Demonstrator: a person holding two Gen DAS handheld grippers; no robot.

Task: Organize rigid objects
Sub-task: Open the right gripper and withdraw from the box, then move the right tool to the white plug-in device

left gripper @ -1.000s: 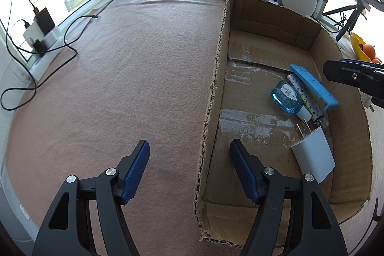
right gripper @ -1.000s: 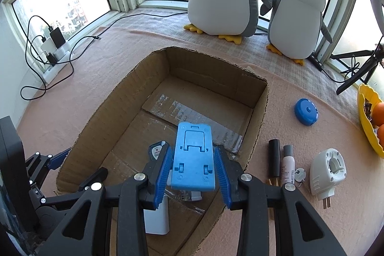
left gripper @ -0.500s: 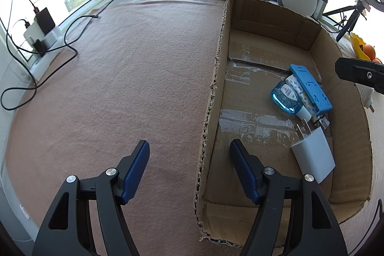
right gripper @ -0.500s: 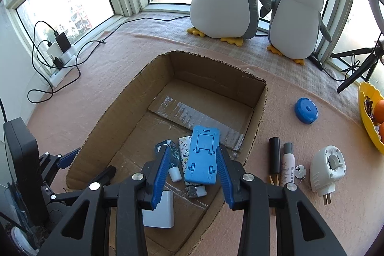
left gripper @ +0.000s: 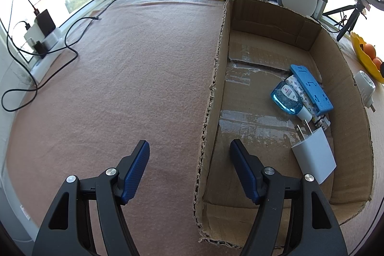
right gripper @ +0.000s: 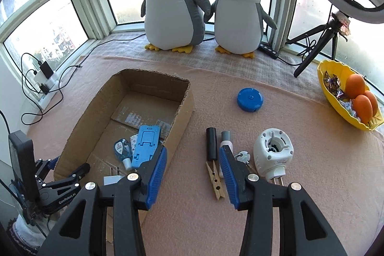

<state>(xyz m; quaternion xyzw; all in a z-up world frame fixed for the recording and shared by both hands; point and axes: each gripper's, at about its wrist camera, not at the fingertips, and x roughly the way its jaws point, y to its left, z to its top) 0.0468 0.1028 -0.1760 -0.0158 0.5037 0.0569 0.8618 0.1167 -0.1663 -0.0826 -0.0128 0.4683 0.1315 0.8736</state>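
Four items, including the blue phone stand (right gripper: 146, 145), are seen in the cardboard box (right gripper: 184, 112); lower right, clothespin (right gripper: 215, 176), tubes, plug remain. Both grippers (right gripper: 192, 174) gape, empty.

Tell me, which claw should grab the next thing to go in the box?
Probably the right claw. It is open and empty, right above the loose black tube and wooden clothespin outside the cardboard box. The left claw straddles the box's far wall, away from them.
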